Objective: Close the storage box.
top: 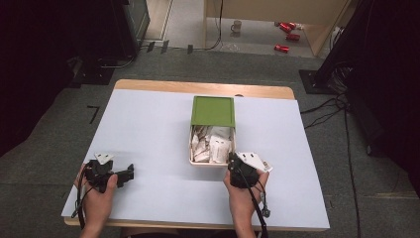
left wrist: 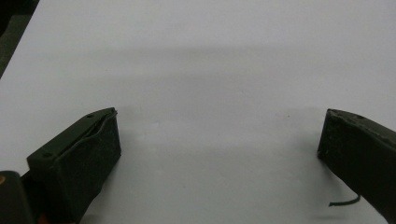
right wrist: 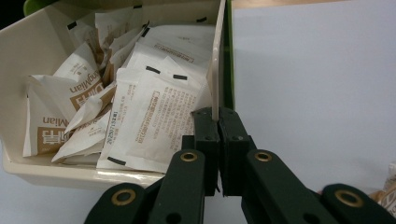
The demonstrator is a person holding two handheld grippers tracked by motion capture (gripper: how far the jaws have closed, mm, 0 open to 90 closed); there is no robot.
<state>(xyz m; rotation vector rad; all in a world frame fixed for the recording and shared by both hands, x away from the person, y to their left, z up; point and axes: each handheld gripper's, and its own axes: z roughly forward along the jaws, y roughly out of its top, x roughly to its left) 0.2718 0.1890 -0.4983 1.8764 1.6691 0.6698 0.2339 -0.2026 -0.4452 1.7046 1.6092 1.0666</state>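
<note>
R gripper [right wrist: 218, 122] clamped on the box [top: 190, 148] wall; L gripper [left wrist: 219, 140] idle & wide open.

Your R jaws are pinched tight on the thin right side wall of the cream box, near its front corner, by the table's [top: 148, 139] middle. Box is full of white & brown packets [right wrist: 154, 116]; its green lid [top: 213, 110] is slid back, covering only the far half. Your L gripper sits well apart at the table's left, nothing btw its jaws, just bare white tabletop.
</note>
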